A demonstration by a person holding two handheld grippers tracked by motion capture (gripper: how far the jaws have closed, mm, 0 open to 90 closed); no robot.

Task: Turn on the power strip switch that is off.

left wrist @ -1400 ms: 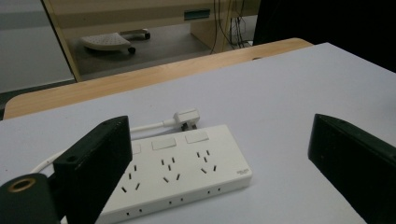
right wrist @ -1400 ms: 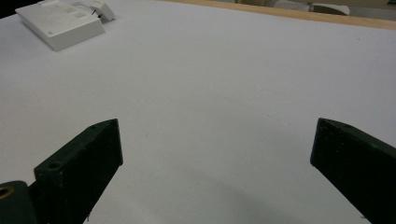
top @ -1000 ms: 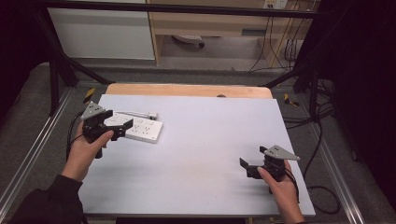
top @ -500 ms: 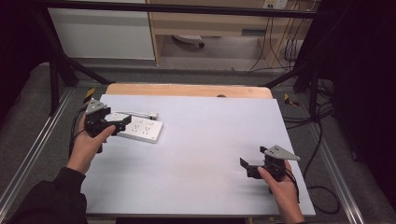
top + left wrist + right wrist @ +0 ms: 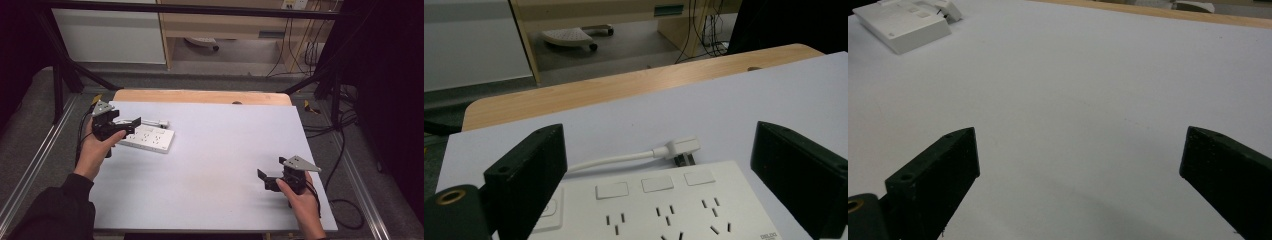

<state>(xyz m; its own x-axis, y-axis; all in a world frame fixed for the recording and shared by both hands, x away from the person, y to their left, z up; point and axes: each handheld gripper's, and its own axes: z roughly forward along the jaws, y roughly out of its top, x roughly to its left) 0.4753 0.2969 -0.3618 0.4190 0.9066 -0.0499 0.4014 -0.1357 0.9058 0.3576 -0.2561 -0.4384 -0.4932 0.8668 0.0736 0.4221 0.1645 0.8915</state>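
Both sets of jaws spread wide, pinching nothing. Left gripper hangs over the near-left end of the white power strip — its jaws straddle the strip in the left gripper view. Strip lies flat at the table's left rear: three square switches, three socket groups, short white cord and plug just behind it. Right gripper low at the near right, well apart, bare tabletop between its jaws. Left forearm reaches forward, sleeve dark.
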